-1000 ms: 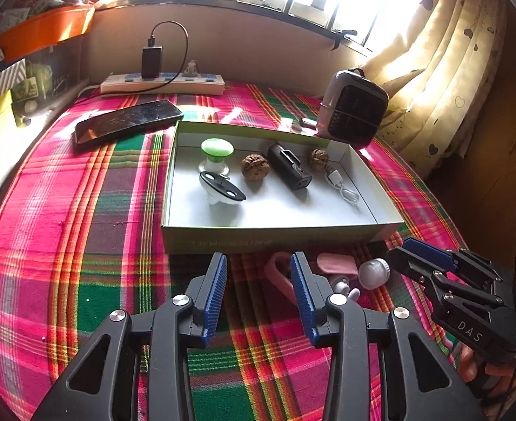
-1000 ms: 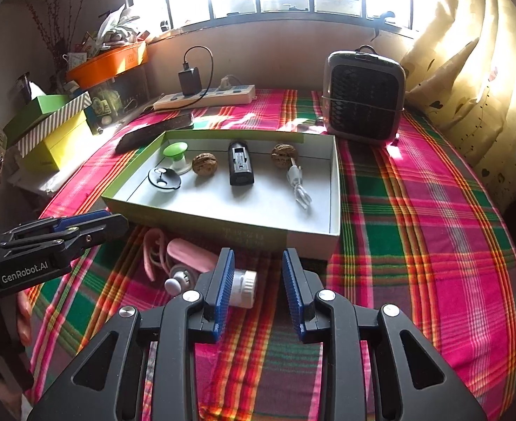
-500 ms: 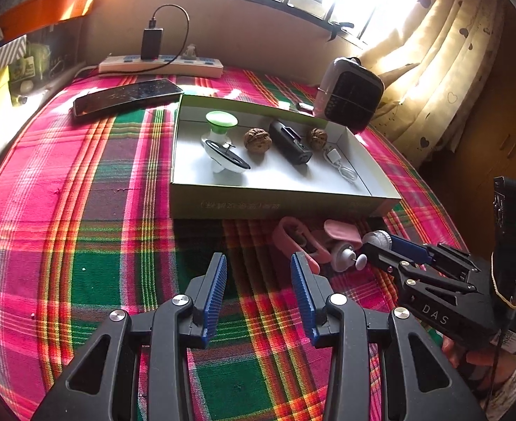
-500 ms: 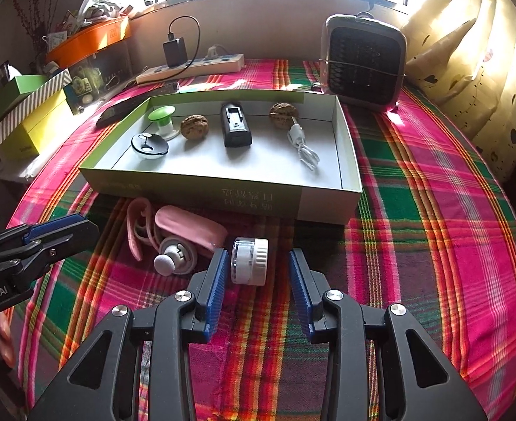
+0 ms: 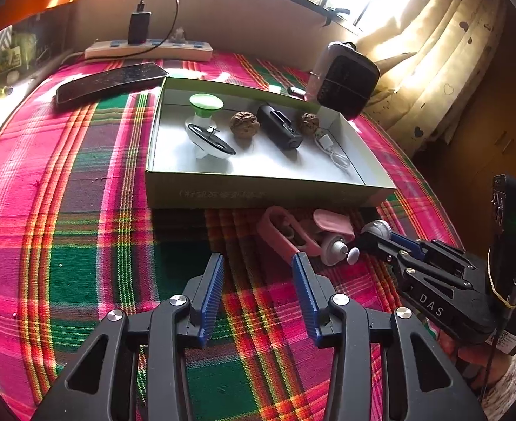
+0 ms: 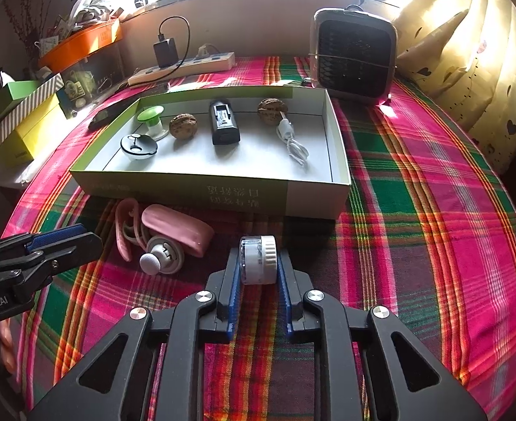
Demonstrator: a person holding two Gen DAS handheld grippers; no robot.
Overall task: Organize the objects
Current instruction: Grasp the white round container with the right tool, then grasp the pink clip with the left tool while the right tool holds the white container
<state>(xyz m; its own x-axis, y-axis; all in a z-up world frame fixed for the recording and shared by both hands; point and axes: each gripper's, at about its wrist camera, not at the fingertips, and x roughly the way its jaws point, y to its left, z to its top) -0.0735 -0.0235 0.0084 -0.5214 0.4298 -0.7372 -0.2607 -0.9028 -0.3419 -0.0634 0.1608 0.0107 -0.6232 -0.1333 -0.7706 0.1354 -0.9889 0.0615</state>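
White and clear plastic, the small jar (image 6: 258, 260) lies on its side on the plaid tablecloth (image 6: 433, 210), just in front of the shallow green box (image 6: 208, 189), and the right gripper (image 6: 258, 273) has just been closing its jaws on it, so that the blue pads now press on its two sides. The step in hand looks like the pick-up of one more loose item for the box; the next move probably calls for a lift clear of the cloth and over the box's near wall, which stands between the jar and the white floor inside. Free floor shows in the front half of the box, since the green-topped bottle (image 6: 151, 119), the black-lidded pot (image 6: 138, 146), two walnuts (image 6: 183, 126), the black charger block (image 6: 224, 127) and the white cable (image 6: 293, 142) sit along the back. The left gripper (image 5: 256, 273) hovers with jaws apart, having just been opening, nothing between them. Just ahead of it lie the pink strap (image 5: 284, 235), the pink case (image 6: 177, 228) and a white knobbed piece (image 6: 161, 258), close to the jar and likely next.
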